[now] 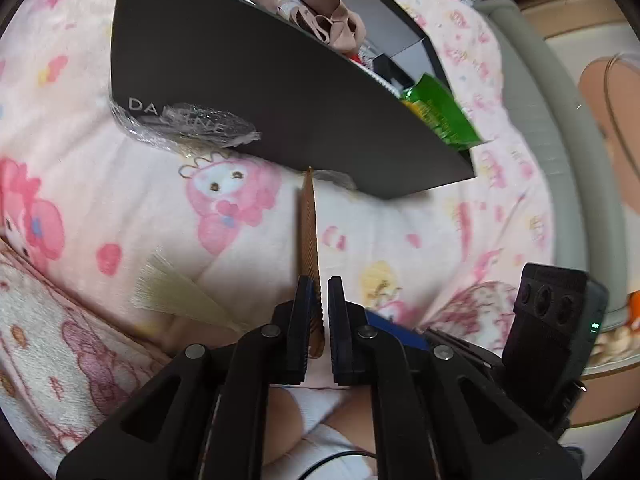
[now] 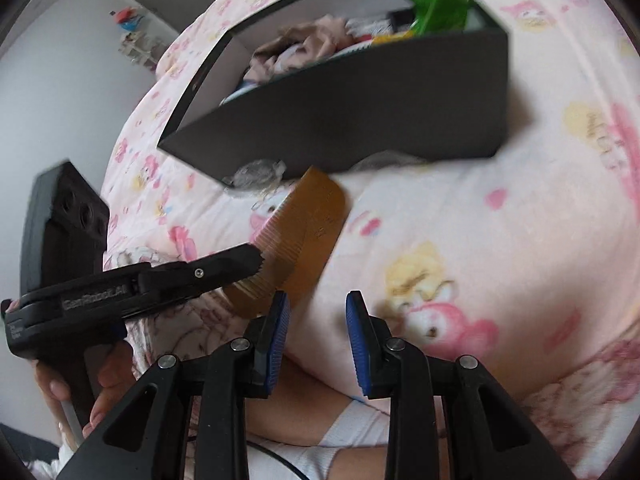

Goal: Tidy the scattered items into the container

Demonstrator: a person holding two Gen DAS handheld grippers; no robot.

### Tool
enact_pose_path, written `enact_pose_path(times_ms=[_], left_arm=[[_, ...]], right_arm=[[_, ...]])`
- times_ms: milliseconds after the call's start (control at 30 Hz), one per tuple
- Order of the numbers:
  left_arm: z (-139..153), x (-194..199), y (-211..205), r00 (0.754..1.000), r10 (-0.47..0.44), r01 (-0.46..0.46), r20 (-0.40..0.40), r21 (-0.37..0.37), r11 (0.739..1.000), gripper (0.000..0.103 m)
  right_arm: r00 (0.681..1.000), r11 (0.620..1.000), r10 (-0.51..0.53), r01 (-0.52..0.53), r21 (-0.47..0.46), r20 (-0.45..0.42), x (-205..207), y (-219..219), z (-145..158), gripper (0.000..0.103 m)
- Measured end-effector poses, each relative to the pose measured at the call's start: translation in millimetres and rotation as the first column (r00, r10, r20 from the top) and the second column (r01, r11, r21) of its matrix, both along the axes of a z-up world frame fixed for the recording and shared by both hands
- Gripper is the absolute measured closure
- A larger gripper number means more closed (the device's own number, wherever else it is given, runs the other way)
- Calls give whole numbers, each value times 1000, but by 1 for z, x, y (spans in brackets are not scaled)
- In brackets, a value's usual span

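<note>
Left gripper [image 1: 319,280] is clenched on the comb [image 2: 298,240], pinching it edge-on near one end; the rest of the comb sticks out toward the box [image 1: 248,92], its far tip just short of the box's near wall. The box is a dark container sitting on the bed [image 1: 400,232], w/ crumpled beige fabric [image 1: 316,4] and a green packet [image 1: 440,116] already inside.

Right gripper [image 2: 318,304] is empty, jaws apart, beside the comb w/o touching it.

The comb looks stiff, thin and light, prob. wood or horn: flat smooth faces could slip, and the fine teeth look breakable. Best hold is across the solid spine, not the teeth. A grip this near the end may let it pivot, so a grip nearer mid-length would be steadier.
</note>
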State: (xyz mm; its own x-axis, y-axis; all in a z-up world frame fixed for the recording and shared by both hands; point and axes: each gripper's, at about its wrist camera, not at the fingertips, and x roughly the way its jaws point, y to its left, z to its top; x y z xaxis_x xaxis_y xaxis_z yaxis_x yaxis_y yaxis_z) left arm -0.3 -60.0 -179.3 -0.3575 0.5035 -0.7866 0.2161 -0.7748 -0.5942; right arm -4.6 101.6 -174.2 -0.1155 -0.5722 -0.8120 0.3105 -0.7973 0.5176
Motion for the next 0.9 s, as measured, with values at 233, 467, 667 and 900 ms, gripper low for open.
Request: enact_pose_path(times_ms=[233,467,667,900], left_arm=[[-1,2,5,1000,16,-16,22,-23,1000,95],[4,-3,21,999,-36,39,-30,100,994,94],[0,-5,27,998,-68,69,-14,95,993,94],[-13,2,27,995,-60,56,81,55,997,82]], right_arm=[[998,998,47,-46,-41,38,9,-14,-18,77],[997,996,-75,75,-37,5,0,19,-8,77],[990,989,-141,142,-45,9,-3,41,-4,77],[982,982,-185,182,-58,-41,-13,59,10,77]])
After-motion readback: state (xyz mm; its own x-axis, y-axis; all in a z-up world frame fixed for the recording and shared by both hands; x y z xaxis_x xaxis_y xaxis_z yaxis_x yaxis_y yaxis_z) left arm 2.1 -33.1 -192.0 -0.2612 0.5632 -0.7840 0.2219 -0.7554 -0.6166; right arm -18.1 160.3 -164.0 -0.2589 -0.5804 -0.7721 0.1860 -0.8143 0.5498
